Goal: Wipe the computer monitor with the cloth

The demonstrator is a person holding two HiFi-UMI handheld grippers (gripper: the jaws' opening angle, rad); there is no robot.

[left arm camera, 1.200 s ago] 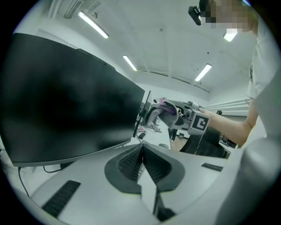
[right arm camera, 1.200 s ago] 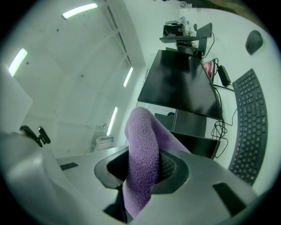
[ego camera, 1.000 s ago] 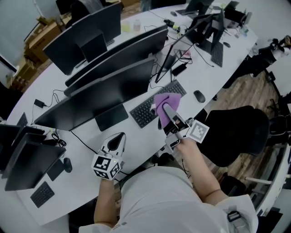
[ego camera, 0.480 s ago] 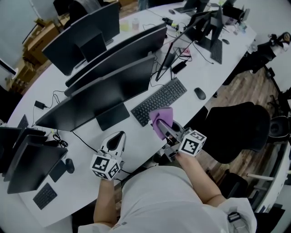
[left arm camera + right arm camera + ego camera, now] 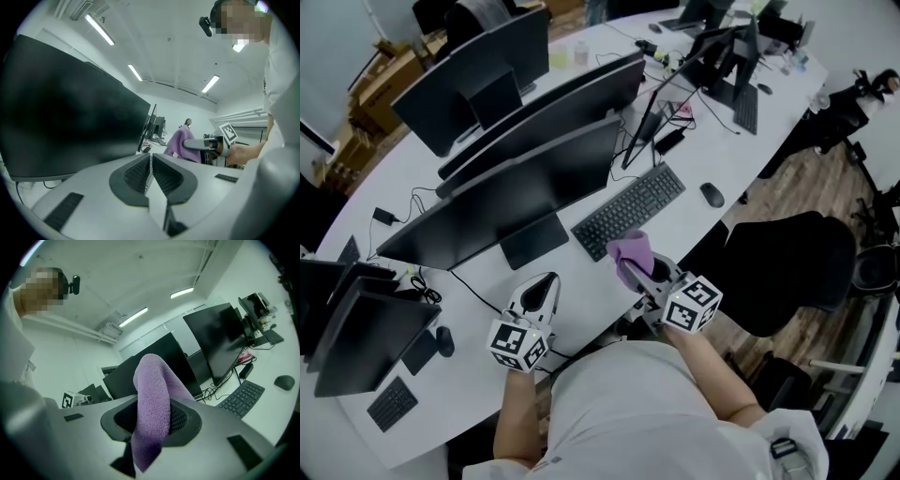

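A purple cloth (image 5: 634, 254) (image 5: 153, 404) is pinched in my right gripper (image 5: 643, 272), which is shut on it and held above the desk's front edge, just below the black keyboard (image 5: 628, 211). The cloth folds over the jaws and hangs down between them. The nearest black monitor (image 5: 511, 202) stands on the white desk, up and left of the cloth; in the left gripper view this monitor (image 5: 65, 112) fills the left side. My left gripper (image 5: 542, 291) hovers near the monitor's stand with its jaws shut and nothing in them. The cloth (image 5: 180, 143) shows at mid-right in that view.
Several more monitors (image 5: 539, 94) stand in rows behind the near one, with cables between them. A mouse (image 5: 711, 197) lies right of the keyboard. A black office chair (image 5: 787, 272) sits at the desk's right. A small keyboard (image 5: 389, 400) and a dark device lie at lower left.
My right gripper has drawn the cloth back from over the keyboard toward the desk's front edge and the person's body. The left gripper has stayed in place.
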